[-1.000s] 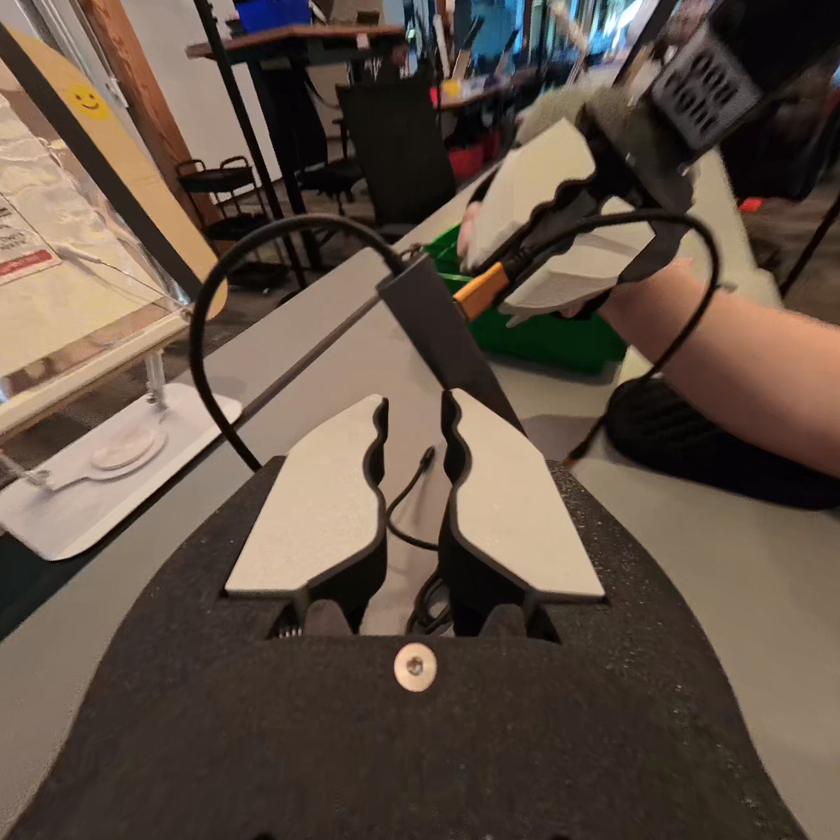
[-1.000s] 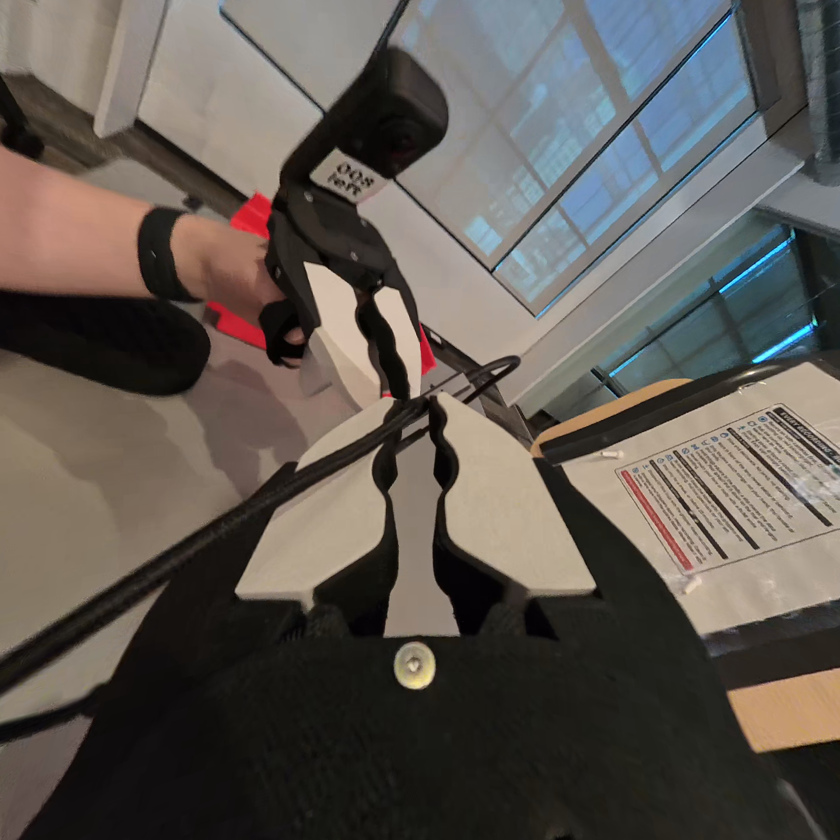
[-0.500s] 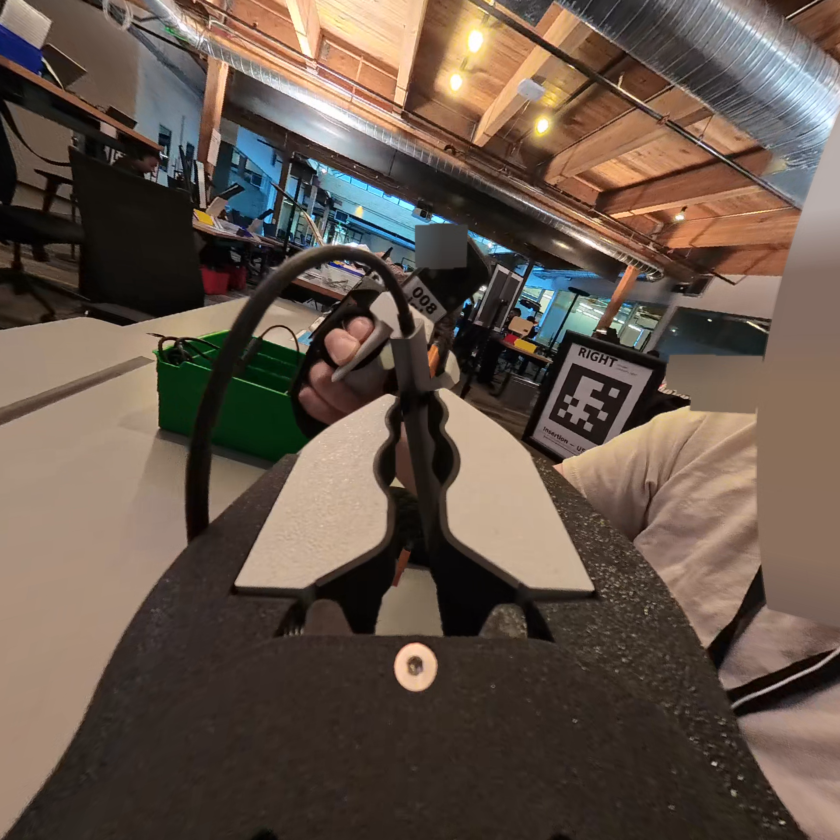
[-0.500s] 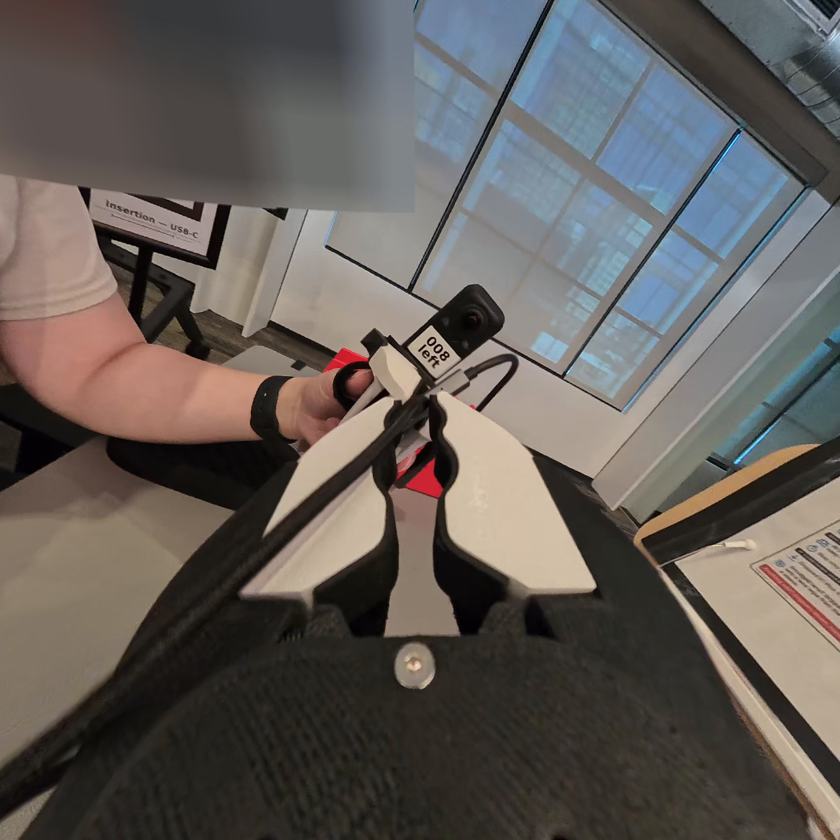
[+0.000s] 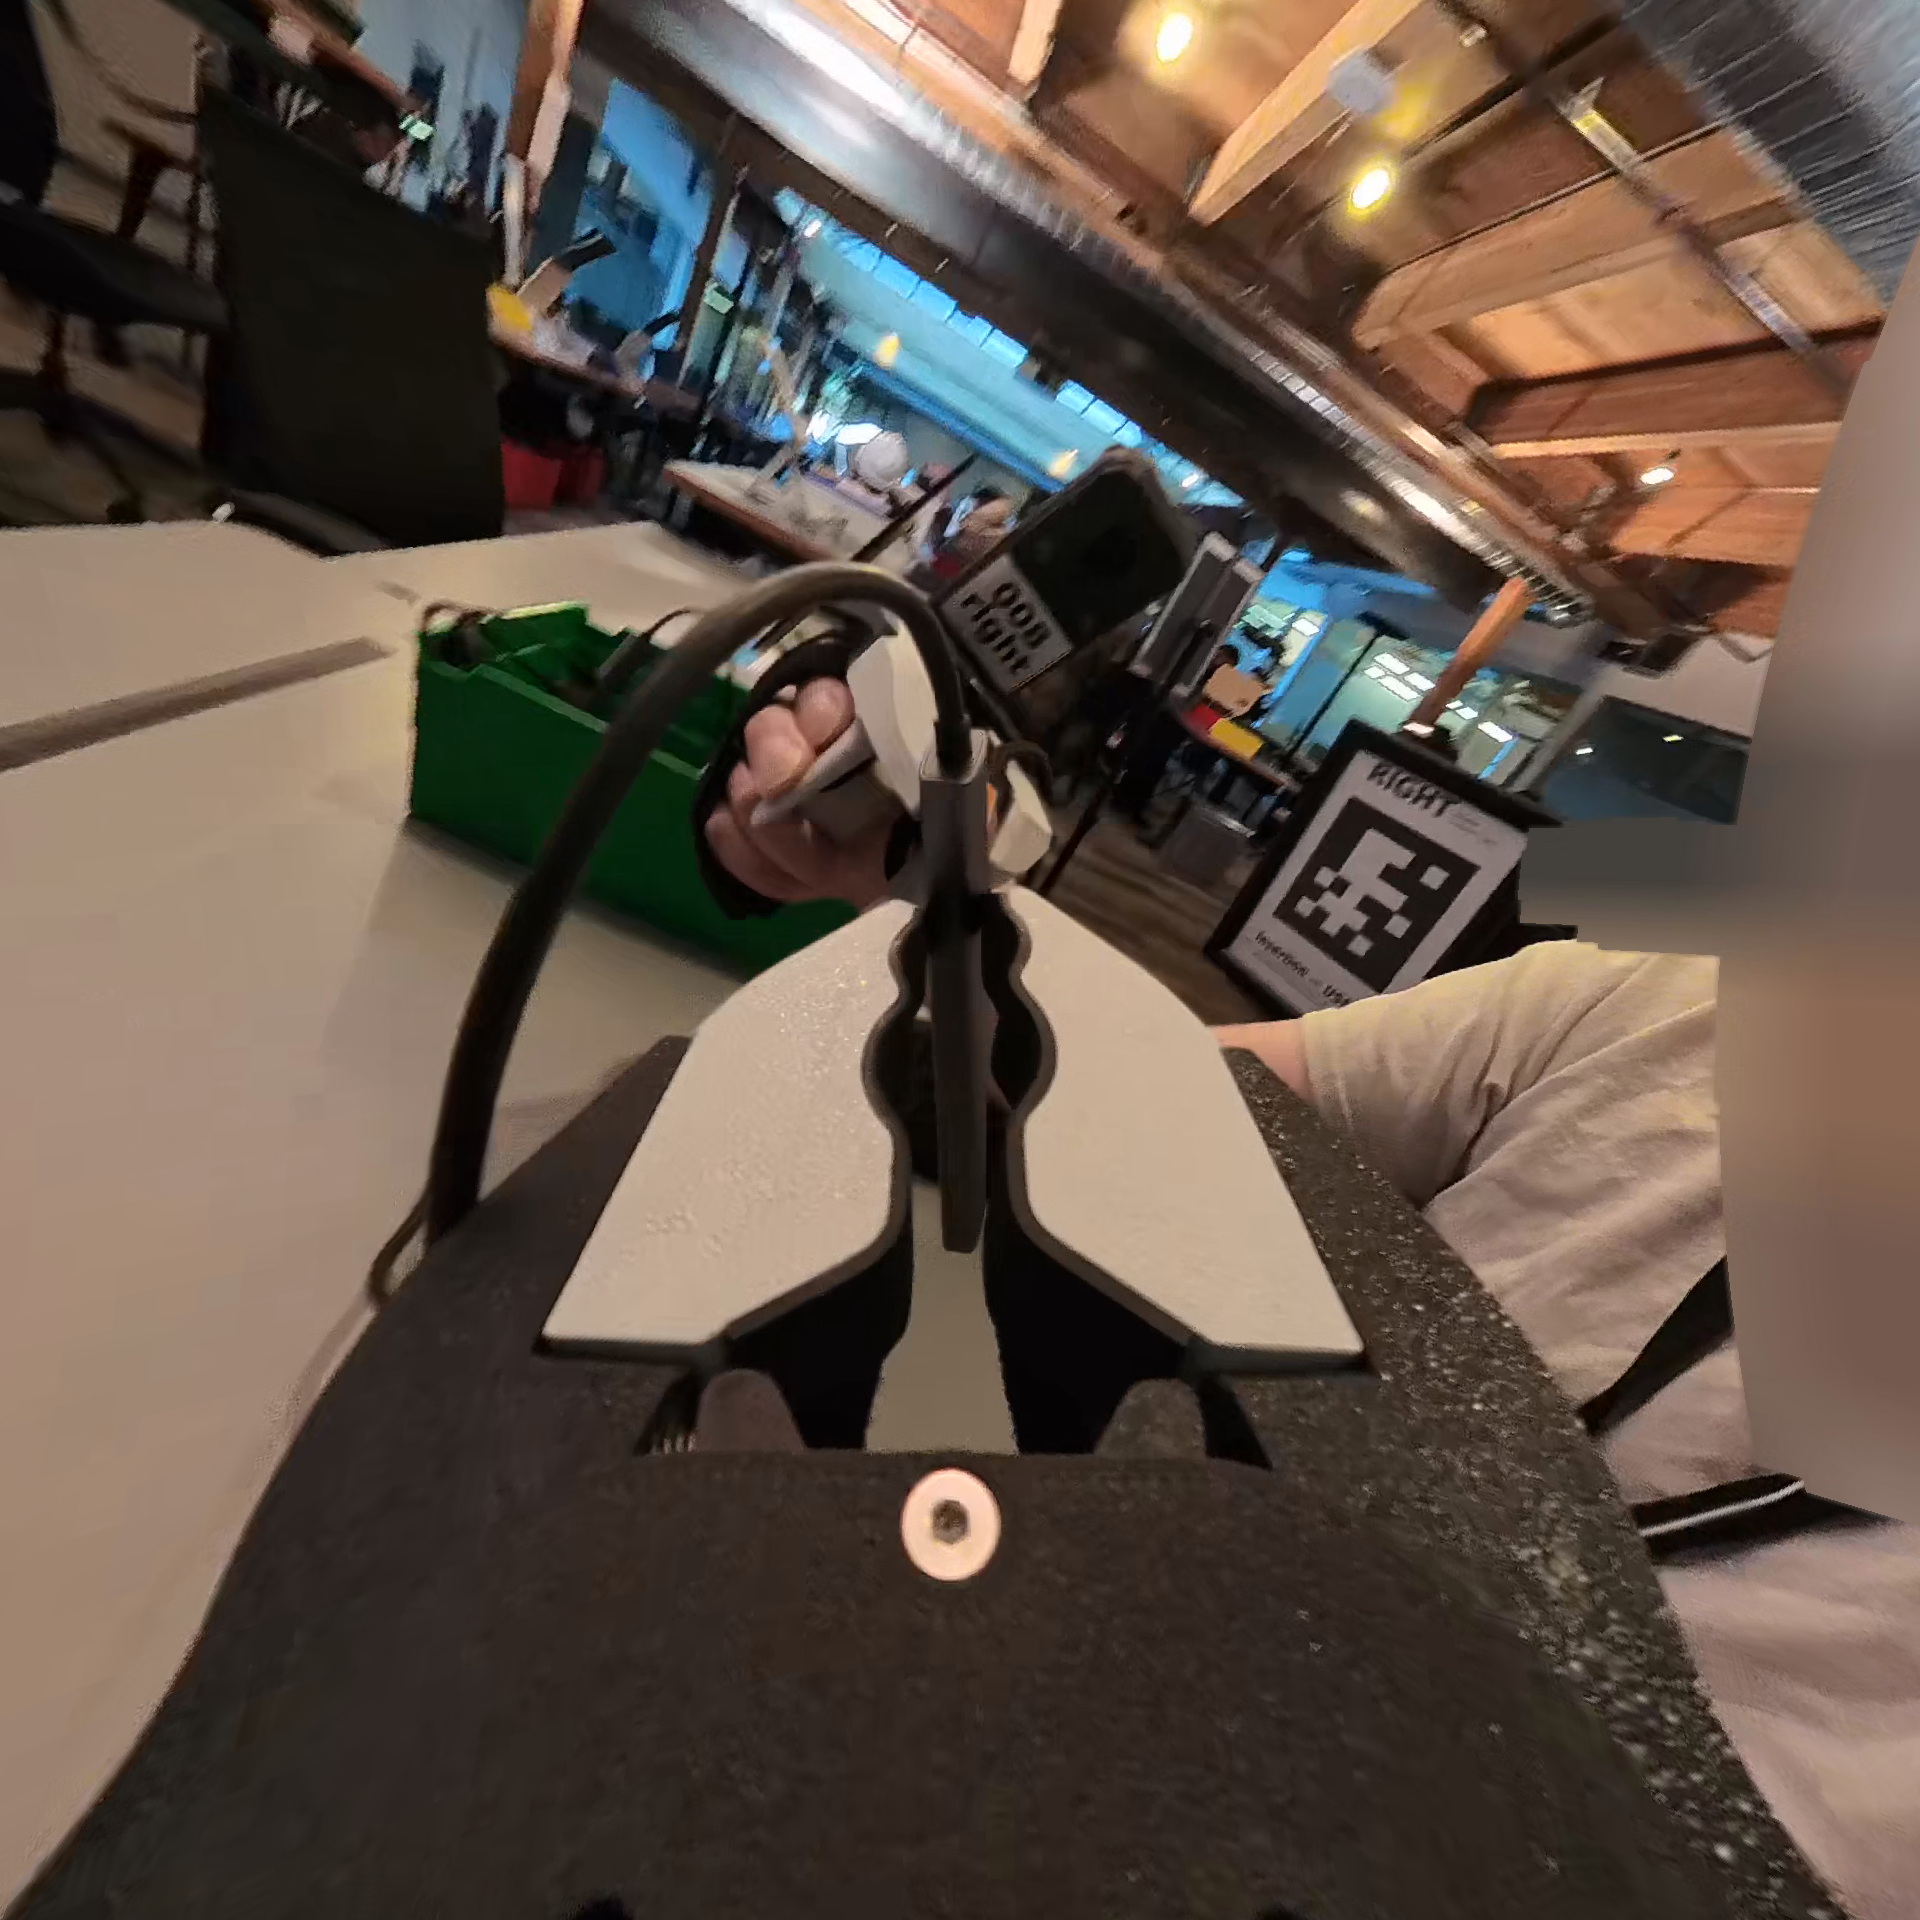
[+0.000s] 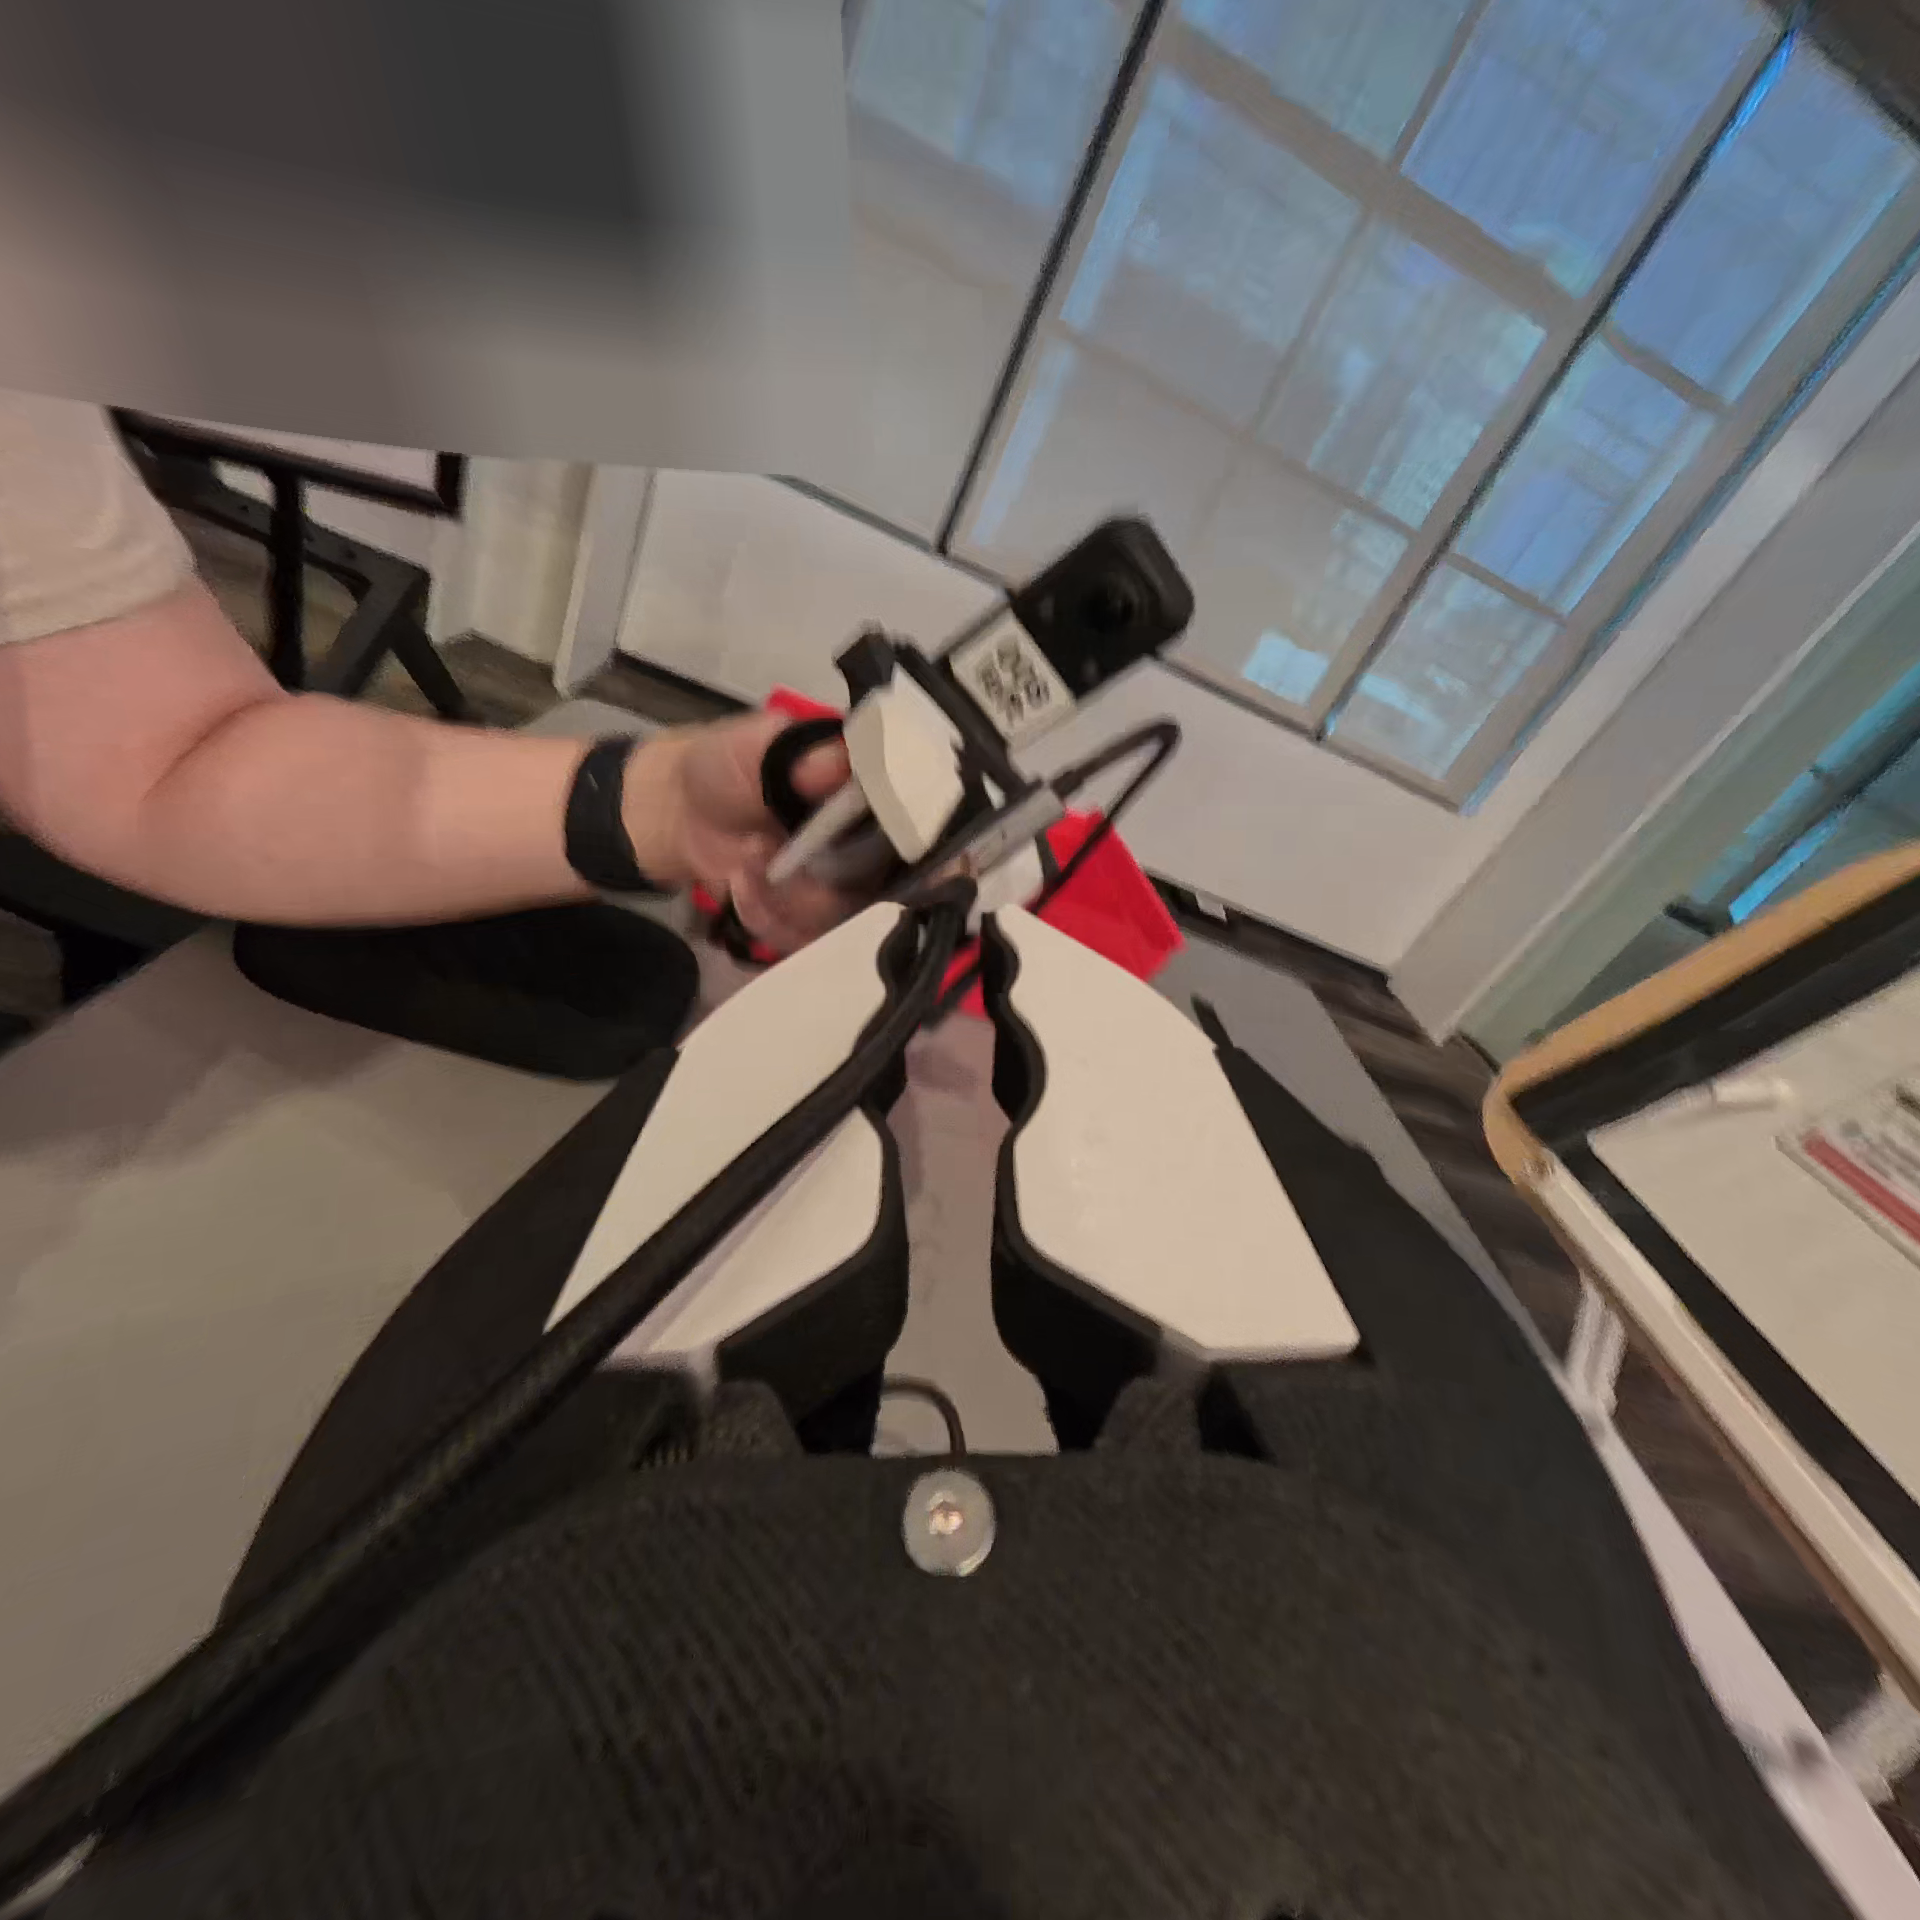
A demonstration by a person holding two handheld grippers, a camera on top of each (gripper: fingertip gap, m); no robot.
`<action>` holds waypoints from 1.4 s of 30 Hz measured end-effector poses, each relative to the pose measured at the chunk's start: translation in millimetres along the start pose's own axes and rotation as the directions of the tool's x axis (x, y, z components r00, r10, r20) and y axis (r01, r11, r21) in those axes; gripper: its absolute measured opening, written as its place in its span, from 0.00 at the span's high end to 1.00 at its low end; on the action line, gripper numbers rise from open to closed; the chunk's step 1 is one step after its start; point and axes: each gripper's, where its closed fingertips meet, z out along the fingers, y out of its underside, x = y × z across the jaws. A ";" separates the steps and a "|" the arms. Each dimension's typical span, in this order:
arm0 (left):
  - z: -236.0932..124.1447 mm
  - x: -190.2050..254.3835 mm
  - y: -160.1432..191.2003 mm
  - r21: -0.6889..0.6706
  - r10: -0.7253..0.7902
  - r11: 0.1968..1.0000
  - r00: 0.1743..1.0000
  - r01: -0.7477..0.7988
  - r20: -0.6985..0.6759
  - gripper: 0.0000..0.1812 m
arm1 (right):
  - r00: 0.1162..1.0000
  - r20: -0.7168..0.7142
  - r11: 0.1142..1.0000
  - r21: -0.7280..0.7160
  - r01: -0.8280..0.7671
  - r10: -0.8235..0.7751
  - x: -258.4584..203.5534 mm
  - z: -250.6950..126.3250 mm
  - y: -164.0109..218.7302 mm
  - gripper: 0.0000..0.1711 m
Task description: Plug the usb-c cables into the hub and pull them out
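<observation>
Grey tabletop [image 5: 187, 987] stretches beneath both tools, with a green bin [image 5: 540, 769] at its far side and a red box [image 6: 1101, 914] toward the windows. Left gripper [image 5: 958, 935] pinches the slim dark hub [image 5: 956, 1091] edge-on between its fingers, above the table. Right gripper [image 6: 943, 925] pinches a black cable [image 6: 665, 1236] at its fingertips, just short of the hub.

A green bin [image 5: 540, 748] sits on the grey surface [image 5: 208, 935]. A red bin [image 6: 1101, 883] lies near the window [image 6: 1403, 364]. A framed sign [image 5: 1371, 883] stands farther off.
</observation>
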 end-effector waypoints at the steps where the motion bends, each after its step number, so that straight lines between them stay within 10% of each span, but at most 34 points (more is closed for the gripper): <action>1: -6.0 -5.2 1.7 -0.020 -0.011 1.000 0.999 0.011 0.031 0.95 | 0.999 -0.034 0.998 -0.067 0.000 -0.003 5.9 0.0 13.4 0.92; 13: -80.3 -66.1 85.1 -0.323 -0.294 0.844 0.873 0.429 0.390 0.95 | 0.980 -0.156 0.798 -0.571 -0.192 0.124 24.1 -30.6 145.3 0.92; 25: -85.2 -73.3 144.6 -0.490 -0.418 0.653 0.814 0.578 0.404 0.95 | 0.994 -0.079 0.565 -0.818 -0.108 0.076 1.8 -30.9 231.2 0.97; 42: -90.7 -128.5 156.0 -0.333 -0.394 0.631 0.658 0.701 0.641 0.90 | 0.722 -0.321 0.594 -0.790 0.154 -0.613 101.7 -76.0 129.3 0.97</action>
